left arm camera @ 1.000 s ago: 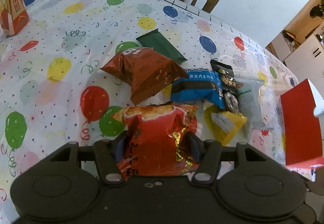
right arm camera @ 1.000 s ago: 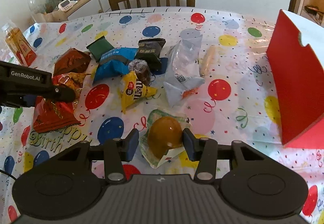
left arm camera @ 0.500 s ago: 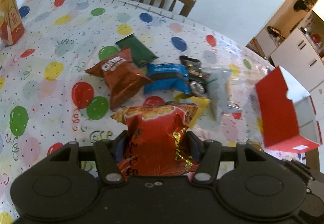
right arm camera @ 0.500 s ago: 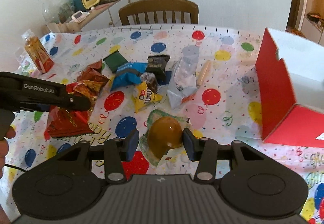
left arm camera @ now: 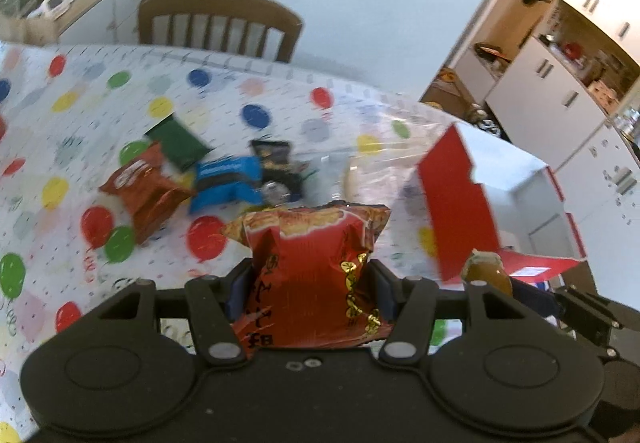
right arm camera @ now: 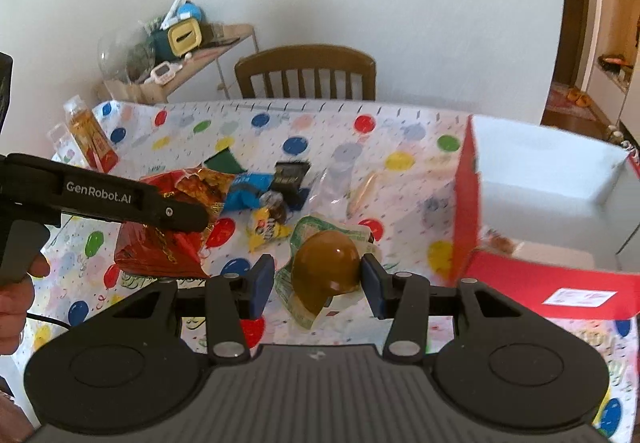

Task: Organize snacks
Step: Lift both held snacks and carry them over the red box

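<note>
My left gripper is shut on a red snack bag and holds it above the table; it also shows in the right wrist view. My right gripper is shut on a brown domed jelly cup with a green-white wrapper, lifted off the table; the cup shows in the left wrist view. A red box with a white inside stands open at the right. Loose snacks lie mid-table: a brown bag, a blue bag, a green pack, a yellow pack.
The table has a balloon-print cloth. An orange drink bottle stands at its far left. A wooden chair is behind the table, and a cluttered shelf stands by the wall. White cabinets are at the right.
Both grippers have risen well above the table with their snacks. The left gripper has swung right toward the red box; the table looks farther away in both views.
</note>
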The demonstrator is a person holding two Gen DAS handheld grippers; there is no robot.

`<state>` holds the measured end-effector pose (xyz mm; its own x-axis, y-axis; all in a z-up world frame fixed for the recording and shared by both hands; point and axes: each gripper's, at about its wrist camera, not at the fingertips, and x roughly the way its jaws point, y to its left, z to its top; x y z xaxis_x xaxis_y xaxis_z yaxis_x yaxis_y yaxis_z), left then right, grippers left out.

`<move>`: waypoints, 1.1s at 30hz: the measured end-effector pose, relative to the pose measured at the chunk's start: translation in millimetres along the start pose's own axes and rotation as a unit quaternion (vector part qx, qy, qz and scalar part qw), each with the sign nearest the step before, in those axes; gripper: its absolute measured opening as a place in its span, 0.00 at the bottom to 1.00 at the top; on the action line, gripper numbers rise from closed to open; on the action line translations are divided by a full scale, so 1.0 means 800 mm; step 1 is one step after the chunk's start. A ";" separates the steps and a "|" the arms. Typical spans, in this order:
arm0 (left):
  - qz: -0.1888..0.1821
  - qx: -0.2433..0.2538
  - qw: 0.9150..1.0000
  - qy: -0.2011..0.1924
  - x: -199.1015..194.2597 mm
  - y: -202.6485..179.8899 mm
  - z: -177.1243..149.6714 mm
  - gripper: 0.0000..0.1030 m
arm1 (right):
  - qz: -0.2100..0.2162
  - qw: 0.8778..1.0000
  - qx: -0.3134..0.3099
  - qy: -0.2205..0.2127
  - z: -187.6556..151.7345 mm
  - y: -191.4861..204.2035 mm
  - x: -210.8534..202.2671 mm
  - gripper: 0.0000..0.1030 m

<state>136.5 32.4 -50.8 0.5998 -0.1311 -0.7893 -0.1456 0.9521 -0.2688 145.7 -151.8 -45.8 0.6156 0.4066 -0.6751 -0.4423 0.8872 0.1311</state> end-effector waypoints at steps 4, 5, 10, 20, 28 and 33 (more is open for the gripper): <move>-0.007 0.018 1.000 -0.008 -0.004 -0.034 0.005 0.57 | -0.009 1.000 -0.002 -0.014 0.006 -0.023 -0.019 0.45; -0.008 0.021 1.000 -0.010 -0.005 -0.042 0.006 0.57 | -0.011 1.000 -0.002 -0.018 0.008 -0.029 -0.024 0.45; -0.016 0.045 0.999 -0.021 -0.009 -0.087 0.012 0.57 | -0.021 0.999 -0.001 -0.034 0.014 -0.061 -0.044 0.45; -0.019 0.087 0.995 -0.032 0.003 -0.174 0.028 0.57 | -0.052 0.997 0.002 -0.053 0.018 -0.135 -0.069 0.45; -0.013 0.114 0.993 -0.035 0.025 -0.239 0.041 0.57 | -0.069 0.996 -0.001 -0.059 0.022 -0.200 -0.080 0.45; -0.006 0.124 0.992 -0.034 0.044 -0.273 0.050 0.57 | -0.079 0.995 0.001 -0.058 0.021 -0.239 -0.080 0.45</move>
<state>220.5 -168.8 2.4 0.6533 -0.1319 -0.7455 0.0543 0.9903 -0.1277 201.7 -344.0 -15.4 0.7486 0.2846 -0.5989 -0.3331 0.9424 0.0314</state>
